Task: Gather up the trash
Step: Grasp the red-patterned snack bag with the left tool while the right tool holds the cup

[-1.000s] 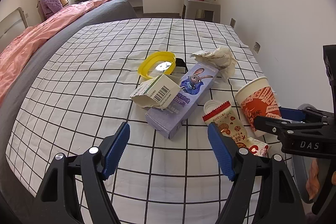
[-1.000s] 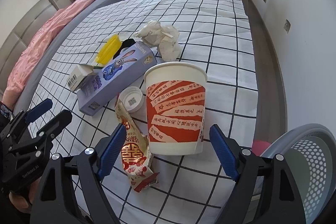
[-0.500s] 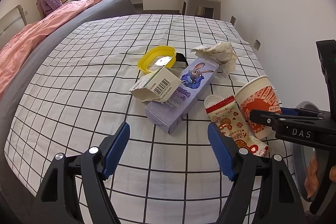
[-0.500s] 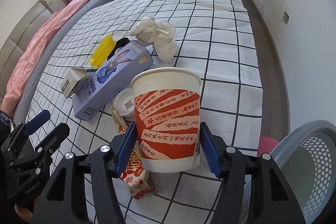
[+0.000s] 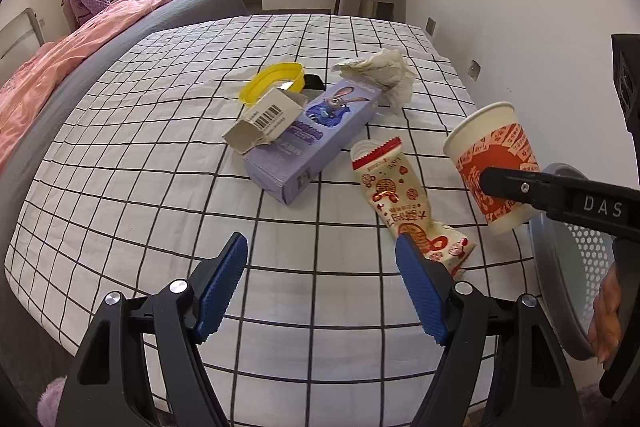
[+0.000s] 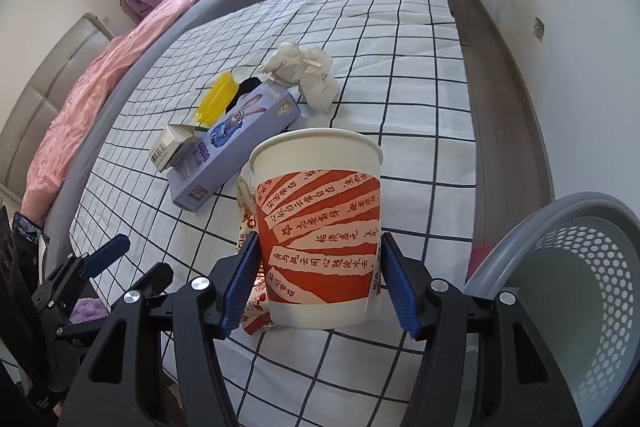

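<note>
The right gripper [image 6: 318, 281] clamped a red-and-white paper cup [image 6: 318, 227] by its lower wall, blue ribbed pads pressed against both sides, the cup upright with its rolled rim open and its base lifted off the bed. Beside it at the bed's corner stood a grey plastic wastebasket [image 6: 576, 267], its wall perforated with small hexagonal holes and its mouth open. The left gripper [image 5: 322, 287] hovered with its jaws wide apart and nothing between them, low over the near edge of the checked bedsheet [image 5: 140, 167], a white cloth ruled in black squares and lightly creased.

A glossy, crinkled snack wrapper [image 5: 400, 203] in cream and red lay flat just ahead of the left gripper's right pad, its lower end near the sheet's edge. Behind it rested a long lilac carton [image 5: 316, 135] printed with a cartoon rabbit, a torn white barcode box [image 5: 266, 121] propped against it, a yellow plastic lid [image 5: 272, 83] tilted beyond, and a wad of crumpled tissue [image 5: 380, 75] at the carton's far end. To the left of the litter, the sheet stretched bare toward a pink quilt [image 5: 60, 59].
</note>
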`<state>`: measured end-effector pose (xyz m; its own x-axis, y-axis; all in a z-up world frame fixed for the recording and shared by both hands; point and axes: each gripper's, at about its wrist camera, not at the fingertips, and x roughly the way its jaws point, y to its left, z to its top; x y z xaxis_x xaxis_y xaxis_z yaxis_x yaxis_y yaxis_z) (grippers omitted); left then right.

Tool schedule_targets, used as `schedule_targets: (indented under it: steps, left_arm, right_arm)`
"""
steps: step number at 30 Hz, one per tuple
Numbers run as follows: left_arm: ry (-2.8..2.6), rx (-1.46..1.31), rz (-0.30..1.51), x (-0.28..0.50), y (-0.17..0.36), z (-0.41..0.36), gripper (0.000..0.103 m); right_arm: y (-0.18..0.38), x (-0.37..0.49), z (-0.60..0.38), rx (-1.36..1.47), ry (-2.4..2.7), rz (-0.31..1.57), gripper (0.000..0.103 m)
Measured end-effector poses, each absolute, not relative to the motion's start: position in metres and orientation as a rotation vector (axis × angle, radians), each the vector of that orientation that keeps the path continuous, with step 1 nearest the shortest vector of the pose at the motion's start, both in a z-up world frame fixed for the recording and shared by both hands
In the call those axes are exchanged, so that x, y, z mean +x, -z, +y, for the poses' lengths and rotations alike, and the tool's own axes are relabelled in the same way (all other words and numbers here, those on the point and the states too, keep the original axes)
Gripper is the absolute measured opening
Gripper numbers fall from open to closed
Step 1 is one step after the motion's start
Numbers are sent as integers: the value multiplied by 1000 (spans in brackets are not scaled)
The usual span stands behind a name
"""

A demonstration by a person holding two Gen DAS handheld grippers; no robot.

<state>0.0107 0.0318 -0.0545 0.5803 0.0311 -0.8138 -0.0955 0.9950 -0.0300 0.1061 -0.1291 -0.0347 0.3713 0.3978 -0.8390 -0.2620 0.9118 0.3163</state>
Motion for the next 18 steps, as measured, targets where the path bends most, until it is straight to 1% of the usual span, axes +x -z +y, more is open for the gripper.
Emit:
schedule_targets:
  steps: [11, 18]
  left_arm:
    - [-2, -155, 1060, 40, 66, -13, 73]
    - [-24, -202, 1132, 63, 89, -15, 73]
  right_arm:
    - [9, 100, -175, 173, -368, 1026, 58]
    - [1, 101, -184, 196, -379, 1006, 58]
